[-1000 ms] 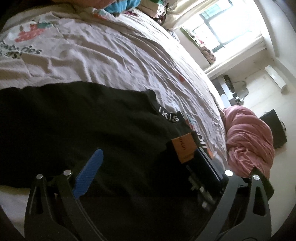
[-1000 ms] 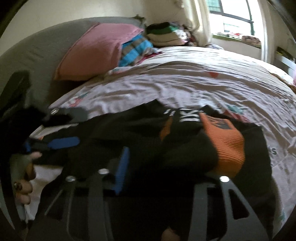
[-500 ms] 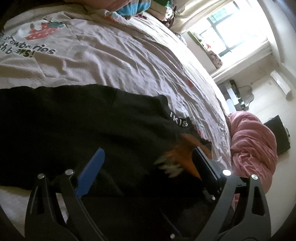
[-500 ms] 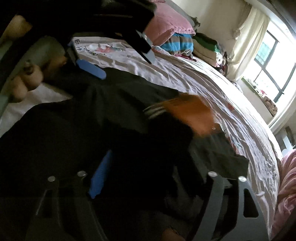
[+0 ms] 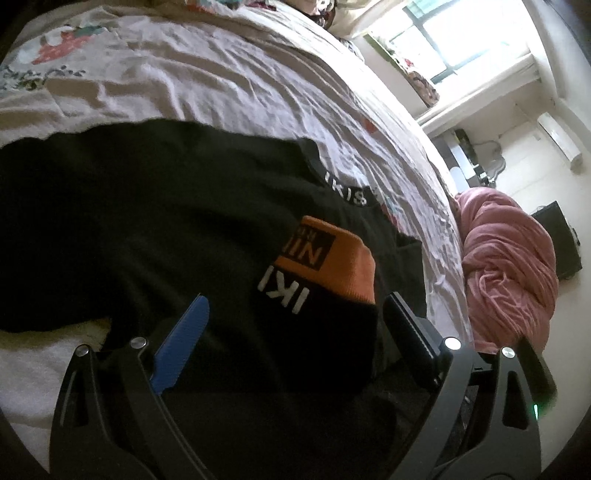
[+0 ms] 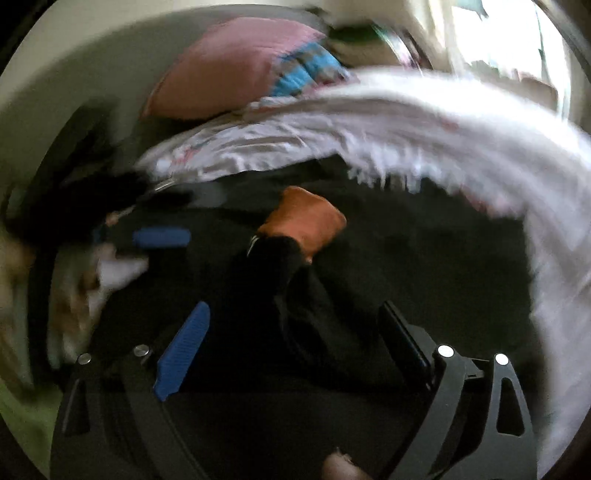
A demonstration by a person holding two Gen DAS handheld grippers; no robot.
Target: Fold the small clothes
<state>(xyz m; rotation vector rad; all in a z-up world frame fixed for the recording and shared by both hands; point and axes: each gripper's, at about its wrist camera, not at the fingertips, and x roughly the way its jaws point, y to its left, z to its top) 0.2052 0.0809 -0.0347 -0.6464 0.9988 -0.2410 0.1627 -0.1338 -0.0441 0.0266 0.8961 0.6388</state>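
A black garment (image 5: 147, 206) with white lettering on its band and an orange cuff (image 5: 332, 258) lies spread on the bed. My left gripper (image 5: 295, 314) is open, its fingers wide apart low over the cloth beside the orange cuff. In the blurred right wrist view the same black garment (image 6: 424, 258) lies flat with the orange cuff (image 6: 306, 218) folded onto it. My right gripper (image 6: 295, 321) is open just above the cloth, holding nothing. The left gripper's blue finger pad (image 6: 162, 237) shows at the left of that view.
The bed has a pale printed sheet (image 5: 221, 81). A pink pillow (image 6: 236, 66) and folded clothes lie at the headboard. A pink bundle (image 5: 509, 266) lies on the floor past the bed's edge. A window (image 5: 461, 33) is at the far side.
The sleeve with the orange cuff that my right gripper held has been folded over onto the garment and let go. The right gripper is swinging fast; the left has barely moved.
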